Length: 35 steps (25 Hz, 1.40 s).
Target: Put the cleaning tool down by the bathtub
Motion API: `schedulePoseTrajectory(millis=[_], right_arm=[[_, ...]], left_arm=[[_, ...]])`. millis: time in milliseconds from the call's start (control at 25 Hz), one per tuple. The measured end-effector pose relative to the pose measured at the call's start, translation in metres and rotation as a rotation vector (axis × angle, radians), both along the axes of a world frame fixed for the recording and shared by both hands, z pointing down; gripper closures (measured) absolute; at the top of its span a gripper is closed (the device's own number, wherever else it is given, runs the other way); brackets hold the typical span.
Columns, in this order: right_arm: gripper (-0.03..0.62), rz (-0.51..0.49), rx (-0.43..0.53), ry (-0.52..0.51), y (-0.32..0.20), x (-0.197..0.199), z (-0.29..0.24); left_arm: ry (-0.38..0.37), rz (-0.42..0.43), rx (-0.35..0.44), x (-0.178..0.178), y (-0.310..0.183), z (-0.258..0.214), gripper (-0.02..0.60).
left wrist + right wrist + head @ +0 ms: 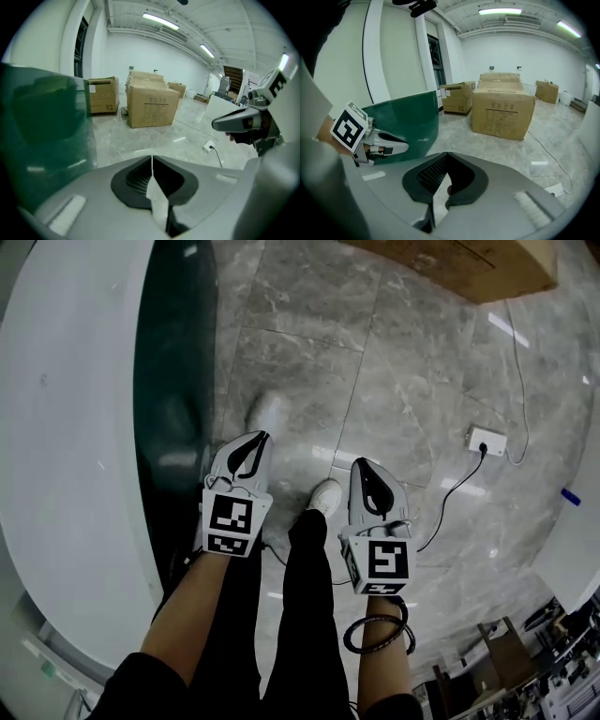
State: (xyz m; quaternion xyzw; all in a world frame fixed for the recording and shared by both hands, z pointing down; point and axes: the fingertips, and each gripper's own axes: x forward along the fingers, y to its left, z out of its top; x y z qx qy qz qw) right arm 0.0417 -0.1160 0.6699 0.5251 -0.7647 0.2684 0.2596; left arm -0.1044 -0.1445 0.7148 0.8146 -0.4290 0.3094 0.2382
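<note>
No cleaning tool shows in any view. The bathtub has a wide white rim [66, 427] and a dark green glossy side wall [169, 381], which fills the left of the left gripper view [42, 140] and stands left of centre in the right gripper view [408, 122]. My left gripper [255, 439] hangs over the floor right beside that green wall, jaws together with nothing between them [152, 157]. My right gripper [361, 465] is held a little to the right above the floor, also shut and empty [447, 154].
Grey marble floor tiles [309, 352] run ahead. The person's white shoes [326, 495] stand below the grippers. A white power socket [487, 441] with a black cable lies to the right. Cardboard boxes [150, 105] stand farther off, one at the top [469, 263]. Clutter sits at the bottom right.
</note>
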Motion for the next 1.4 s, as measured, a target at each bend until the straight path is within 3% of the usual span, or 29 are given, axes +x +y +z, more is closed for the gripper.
schedulePoseTrajectory(millis=[400,680,1400], right_arm=[[0.571,0.040,0.075,-0.056,-0.017,0.009,-0.108],[0.571,0.150,0.156,-0.113,-0.030,0.028,-0.171],[0.571,0.126,0.316,-0.127,-0.046,0.055,-0.331]], left_arm=[[-0.009,0.015,0.070,0.016,-0.023,-0.119,0.580],[-0.016,0.019,0.135,0.023,-0.032,-0.184,0.581],[-0.006,-0.059,0.246,0.035,-0.033,-0.339,0.581]])
